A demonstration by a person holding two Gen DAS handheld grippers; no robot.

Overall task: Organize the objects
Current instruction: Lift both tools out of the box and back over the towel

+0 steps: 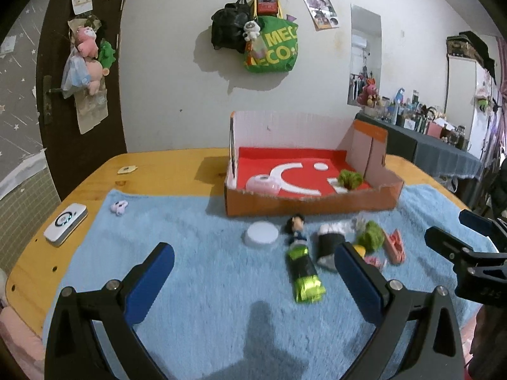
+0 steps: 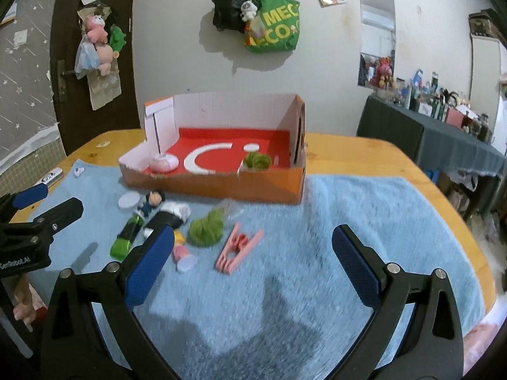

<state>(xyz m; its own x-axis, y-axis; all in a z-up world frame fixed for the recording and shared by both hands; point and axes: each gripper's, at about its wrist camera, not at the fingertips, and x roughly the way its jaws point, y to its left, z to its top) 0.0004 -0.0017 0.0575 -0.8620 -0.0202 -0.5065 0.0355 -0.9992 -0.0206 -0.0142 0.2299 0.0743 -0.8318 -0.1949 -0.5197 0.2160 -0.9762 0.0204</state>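
Observation:
An orange cardboard box (image 1: 304,204) (image 2: 221,186) with a red floor stands on a blue towel (image 1: 196,253) (image 2: 364,215). It holds a pink round case (image 1: 263,184) (image 2: 163,163) and a green scrunchie (image 1: 350,179) (image 2: 256,160). In front of the box lie a white lid (image 1: 262,233) (image 2: 129,200), a doll figure (image 1: 296,226) (image 2: 152,202), a green-wrapped packet (image 1: 304,272) (image 2: 126,237), a black-and-white roll (image 1: 329,240) (image 2: 168,217), a second green scrunchie (image 1: 370,236) (image 2: 207,228) and a pink clip (image 1: 394,247) (image 2: 237,247). My left gripper (image 1: 253,272) and right gripper (image 2: 253,258) are both open and empty above the towel.
A wooden table (image 1: 164,164) (image 2: 364,152) carries the towel. A white device (image 1: 65,223) lies at its left edge and a small pink trinket (image 1: 118,206) sits on the towel's far left. A small pink-and-yellow figure (image 2: 182,251) lies by my right gripper's left finger.

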